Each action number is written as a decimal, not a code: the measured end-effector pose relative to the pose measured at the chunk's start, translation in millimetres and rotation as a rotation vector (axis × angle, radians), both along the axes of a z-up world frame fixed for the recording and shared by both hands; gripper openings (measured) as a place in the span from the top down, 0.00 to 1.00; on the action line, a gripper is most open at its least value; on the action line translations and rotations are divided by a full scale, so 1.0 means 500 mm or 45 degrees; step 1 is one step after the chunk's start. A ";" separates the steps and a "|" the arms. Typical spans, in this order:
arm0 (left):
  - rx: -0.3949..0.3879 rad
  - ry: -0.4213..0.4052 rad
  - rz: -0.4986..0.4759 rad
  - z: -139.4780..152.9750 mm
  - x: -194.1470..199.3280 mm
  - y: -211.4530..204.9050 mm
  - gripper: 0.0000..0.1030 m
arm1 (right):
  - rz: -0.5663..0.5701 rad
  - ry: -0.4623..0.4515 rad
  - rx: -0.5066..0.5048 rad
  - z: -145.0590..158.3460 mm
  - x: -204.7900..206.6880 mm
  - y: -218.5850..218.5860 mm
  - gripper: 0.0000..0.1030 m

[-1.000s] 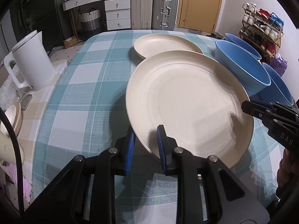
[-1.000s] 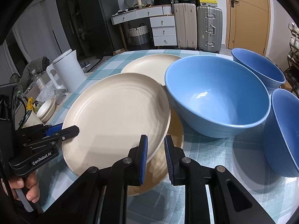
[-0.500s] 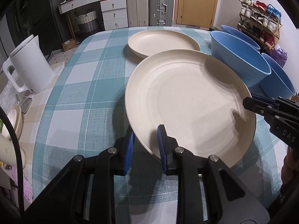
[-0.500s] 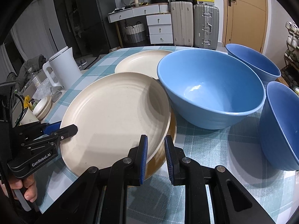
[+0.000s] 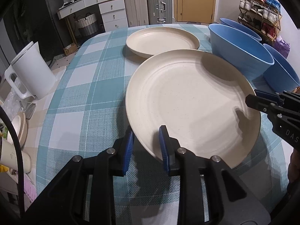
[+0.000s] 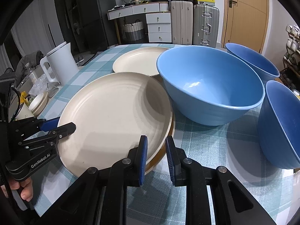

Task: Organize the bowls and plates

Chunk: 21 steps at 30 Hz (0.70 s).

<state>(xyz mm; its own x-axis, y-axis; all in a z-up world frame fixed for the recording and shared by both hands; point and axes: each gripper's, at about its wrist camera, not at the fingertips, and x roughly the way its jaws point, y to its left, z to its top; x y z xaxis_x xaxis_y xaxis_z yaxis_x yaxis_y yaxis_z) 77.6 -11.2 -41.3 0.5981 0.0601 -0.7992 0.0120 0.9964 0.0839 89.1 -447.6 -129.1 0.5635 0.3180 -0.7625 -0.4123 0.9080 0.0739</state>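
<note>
A large cream plate (image 5: 187,103) (image 6: 112,116) lies almost level on a second plate, whose brownish rim (image 6: 161,157) peeks out beneath it. My left gripper (image 5: 146,146) (image 6: 61,125) has the plate's near-left rim between its blue pads, and its jaws are opening. On the opposite rim my right gripper (image 6: 155,150) (image 5: 251,97) is shut. Another cream plate (image 5: 161,39) (image 6: 138,61) sits farther back. Three blue bowls stand to the right: a big one (image 6: 210,86) (image 5: 238,52), one behind it (image 6: 253,61) and one nearer (image 6: 279,123).
A white kettle (image 5: 31,71) (image 6: 61,65) stands off the checked tablecloth's (image 5: 84,97) left edge, with cups and a small bowl (image 5: 18,131) beside it. A hand (image 6: 24,189) holds the left gripper. Suitcases, drawers and a shoe rack stand beyond the table.
The held plate has come down from a tilt and settled onto the plate beneath it, away from the big bowl's rim. The left jaws stand slightly wider.
</note>
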 end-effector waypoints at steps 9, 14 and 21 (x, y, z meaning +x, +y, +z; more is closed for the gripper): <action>0.031 0.004 -0.014 -0.007 0.003 -0.006 0.74 | -0.007 -0.002 -0.016 -0.007 -0.001 0.002 0.78; 0.039 0.004 -0.023 -0.008 0.001 -0.009 0.72 | -0.004 -0.025 -0.037 -0.009 -0.003 0.009 0.75; -0.022 0.017 -0.028 -0.008 0.004 0.000 0.71 | 0.018 -0.031 -0.040 -0.005 -0.003 0.020 0.69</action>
<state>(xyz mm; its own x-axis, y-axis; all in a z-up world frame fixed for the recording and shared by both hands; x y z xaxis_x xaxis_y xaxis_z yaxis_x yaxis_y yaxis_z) 79.6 -11.1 -45.4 0.5883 0.0334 -0.8080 0.0348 0.9972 0.0665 87.8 -437.5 -131.4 0.5775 0.3020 -0.7585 -0.4266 0.9038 0.0350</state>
